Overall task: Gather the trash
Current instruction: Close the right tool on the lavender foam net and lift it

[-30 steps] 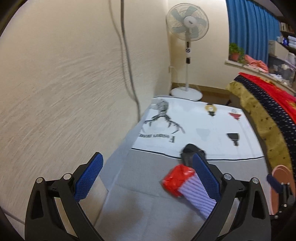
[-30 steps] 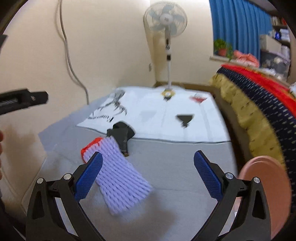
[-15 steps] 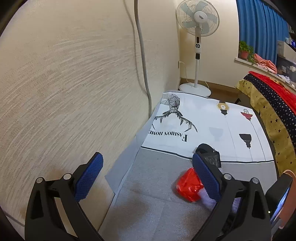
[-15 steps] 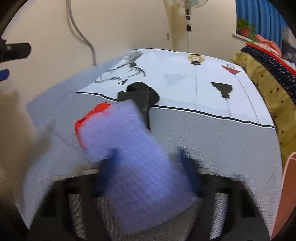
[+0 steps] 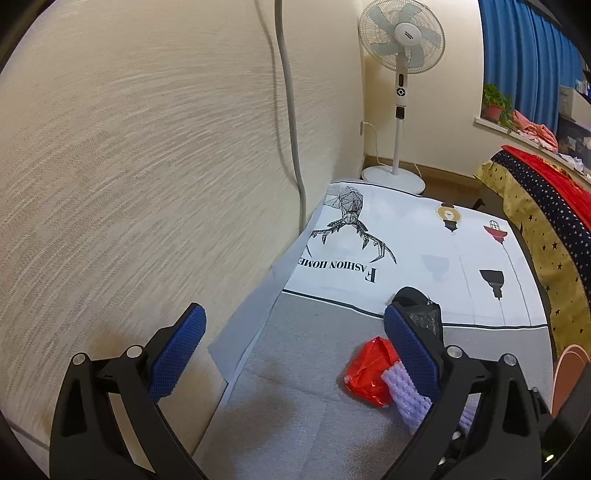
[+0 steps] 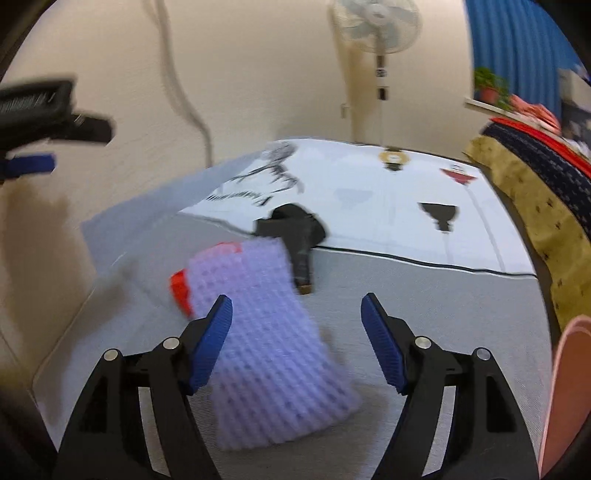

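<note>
Both right gripper (image 6: 296, 339) fingers straddle the purple foam net (image 6: 271, 347)

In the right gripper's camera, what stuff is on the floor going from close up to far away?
Purple foam net → red wrapper → black piece of trash → white printed sheet → standing fan.

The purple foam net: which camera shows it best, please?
The right wrist view. There the purple foam net lies almost whole on the grey mat, between the fingers of the open right gripper, though blurred. The left wrist view shows only a strip of it, behind a finger of the left gripper.
</note>
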The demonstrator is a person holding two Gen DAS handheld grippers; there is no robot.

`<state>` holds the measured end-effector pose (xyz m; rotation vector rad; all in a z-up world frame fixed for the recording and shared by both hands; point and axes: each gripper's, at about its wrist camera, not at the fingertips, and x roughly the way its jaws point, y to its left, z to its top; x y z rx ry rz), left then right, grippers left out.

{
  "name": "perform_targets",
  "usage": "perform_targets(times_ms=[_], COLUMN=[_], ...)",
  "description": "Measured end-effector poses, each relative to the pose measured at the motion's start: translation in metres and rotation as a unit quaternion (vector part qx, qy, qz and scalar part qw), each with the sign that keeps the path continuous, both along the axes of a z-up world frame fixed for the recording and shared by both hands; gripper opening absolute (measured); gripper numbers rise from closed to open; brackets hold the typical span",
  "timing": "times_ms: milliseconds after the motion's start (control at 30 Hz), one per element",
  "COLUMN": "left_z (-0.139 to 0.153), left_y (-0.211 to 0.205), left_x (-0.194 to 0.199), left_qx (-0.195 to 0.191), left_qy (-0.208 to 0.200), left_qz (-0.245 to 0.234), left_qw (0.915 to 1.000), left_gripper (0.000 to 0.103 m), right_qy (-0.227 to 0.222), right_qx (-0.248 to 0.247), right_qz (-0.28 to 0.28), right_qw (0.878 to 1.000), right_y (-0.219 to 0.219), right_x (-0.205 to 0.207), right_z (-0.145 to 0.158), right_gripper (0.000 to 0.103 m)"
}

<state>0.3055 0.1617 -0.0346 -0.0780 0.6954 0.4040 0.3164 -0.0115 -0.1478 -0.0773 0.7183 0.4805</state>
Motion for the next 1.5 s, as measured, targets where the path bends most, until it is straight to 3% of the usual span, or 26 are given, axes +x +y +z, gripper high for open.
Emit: perform_targets(times_ms=[167, 200, 233, 267, 300, 333, 533, 633, 667, 733, 767, 1400, 1467, 1500], left_z=[0.0, 0.0, 0.0, 0.0, 0.0, 0.0, 0.0, 0.0, 0.0, 0.0, 0.0, 0.003, 0.003, 0.003], left_y=[0.0, 0.0, 0.001, 0.001, 0.001, 0.001, 0.002, 0.003, 0.002, 0.001, 0.002, 0.002, 0.002, 0.003], left_x=[0.0, 0.0, 0.0, 0.001, 0.0, 0.0, 0.0, 0.001, 0.001, 0.0, 0.0, -0.003, -0.003, -0.003], left_qx=[-0.001, 0.0, 0.0, 0.0, -0.001, 0.0, 0.0, -0.003, -0.004, -0.004, -0.003, -0.009, -0.008, -0.007], left_qy=[0.0, 0.0, 0.0, 0.0, 0.0, -0.001, -0.001, -0.003, -0.003, -0.004, -0.004, -0.008, -0.008, -0.008], left_qz=[-0.002, -0.001, -0.001, -0.001, -0.001, -0.001, 0.0, 0.001, 0.0, -0.001, -0.001, 0.001, 0.001, 0.002], left_qw=[1.0, 1.0, 1.0, 1.0, 1.0, 1.0, 1.0, 1.0, 1.0, 1.0, 1.0, 0.9999, 0.9999, 0.9999], left_gripper=[0.094, 0.094, 0.094, 0.094, 0.094, 0.094, 0.094, 0.094, 0.094, 0.094, 0.094, 0.094, 0.094, 0.094], right_qy=[0.055, 0.063, 0.067, 0.064, 0.063, 0.062, 0.023, 0.025, 0.023, 0.017, 0.004, 0.004, 0.018, 0.025], right_qx=[-0.024, -0.021, -0.017, -0.015, -0.01, -0.005, 0.021, 0.025, 0.024, 0.021, 0.02, -0.025, -0.016, -0.008], right_qz=[-0.003, 0.001, 0.004, -0.003, -0.006, -0.009, -0.027, -0.022, -0.021, -0.023, -0.021, 0.049, 0.047, 0.045], right_qw=[0.998, 0.998, 0.998, 0.998, 0.998, 0.998, 0.999, 0.999, 0.999, 0.999, 1.0, 0.998, 0.999, 0.999], right_y=[0.01, 0.011, 0.01, 0.008, 0.006, 0.004, -0.01, -0.009, -0.007, -0.004, 0.0, 0.052, 0.049, 0.047], right_x=[0.017, 0.019, 0.019, 0.019, 0.018, 0.018, 0.008, 0.01, 0.01, 0.01, 0.009, 0.003, 0.008, 0.01], right_z=[-0.015, -0.018, -0.019, -0.018, -0.018, -0.018, -0.007, -0.005, -0.004, -0.003, 0.0, -0.005, -0.007, -0.008], right_gripper=[0.07, 0.058, 0.037, 0.031, 0.007, 0.0, 0.001, 0.009, 0.015, 0.061, 0.063, 0.073, 0.054, 0.036])
